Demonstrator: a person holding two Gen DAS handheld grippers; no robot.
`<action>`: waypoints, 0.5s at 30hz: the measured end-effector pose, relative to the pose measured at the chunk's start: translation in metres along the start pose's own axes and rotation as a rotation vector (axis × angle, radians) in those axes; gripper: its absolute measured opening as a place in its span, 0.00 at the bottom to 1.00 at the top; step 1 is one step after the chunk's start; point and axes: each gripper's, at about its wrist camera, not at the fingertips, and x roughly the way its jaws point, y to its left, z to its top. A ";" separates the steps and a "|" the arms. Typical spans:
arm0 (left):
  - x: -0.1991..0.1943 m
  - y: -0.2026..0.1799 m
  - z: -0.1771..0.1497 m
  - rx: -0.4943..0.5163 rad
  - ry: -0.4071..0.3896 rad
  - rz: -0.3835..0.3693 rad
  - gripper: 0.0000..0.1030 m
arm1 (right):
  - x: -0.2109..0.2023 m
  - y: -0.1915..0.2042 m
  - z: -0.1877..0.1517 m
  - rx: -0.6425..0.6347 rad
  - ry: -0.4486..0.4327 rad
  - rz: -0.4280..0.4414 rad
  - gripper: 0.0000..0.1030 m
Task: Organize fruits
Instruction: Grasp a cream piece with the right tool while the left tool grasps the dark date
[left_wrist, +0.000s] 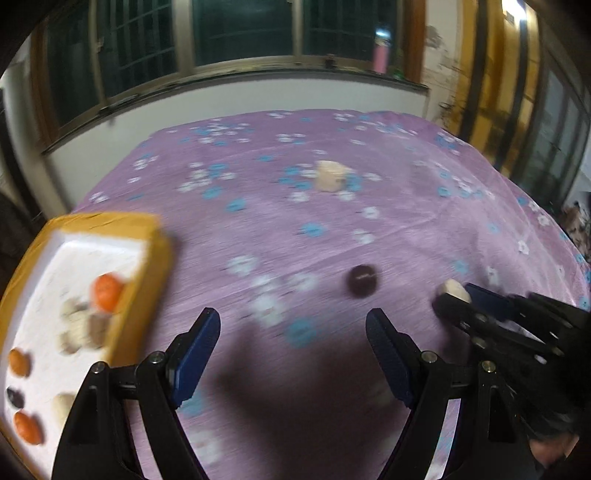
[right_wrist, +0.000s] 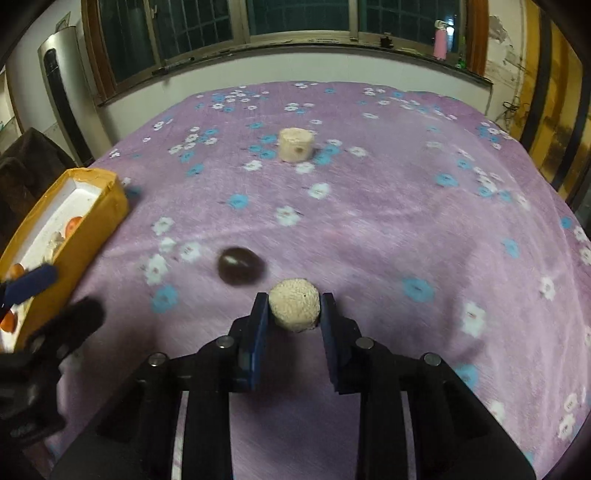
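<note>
1. Bedspread (right_wrist: 369, 229), purple with blue and white flowers, covers the whole surface; its far edge runs just under a white wall and a long dark window (right_wrist: 295, 18), and most of its right half lies bare, with open room between the scattered pieces.
2. Box (left_wrist: 147, 280), yellow-walled with a white floor, sits at the near left edge of the cloth. Inside it are several orange fruits (left_wrist: 107, 291), a few pale pieces and one dark one, blurred in the left wrist view.
3. Left gripper (left_wrist: 293, 328) hangs over the cloth just right of the box, its blue-padded fingers spread wide with nothing between them.
4. Right gripper (right_wrist: 293, 308) is on the near right, its fingers pressed against both sides of a pale round fruit (right_wrist: 294, 309) with a rough surface, held just above the cloth.
5. Pale cylinder-shaped piece (right_wrist: 296, 144) stands alone on the far middle of the cloth, well apart from everything else.
6. Dark round fruit (right_wrist: 241, 270) lies on the cloth just left of and beyond the right gripper's tips, between that gripper and the box.
7. Pink bottle (right_wrist: 440, 43) stands on the far windowsill at the right.
</note>
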 end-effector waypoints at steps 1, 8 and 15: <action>0.006 -0.009 0.003 0.010 0.002 -0.013 0.79 | -0.004 -0.008 -0.002 0.018 -0.006 -0.005 0.29; 0.041 -0.042 0.013 0.058 0.053 -0.005 0.41 | -0.034 -0.053 -0.009 0.142 -0.085 0.015 0.29; 0.027 -0.037 0.006 0.047 0.048 0.006 0.21 | -0.039 -0.049 -0.007 0.138 -0.109 0.036 0.28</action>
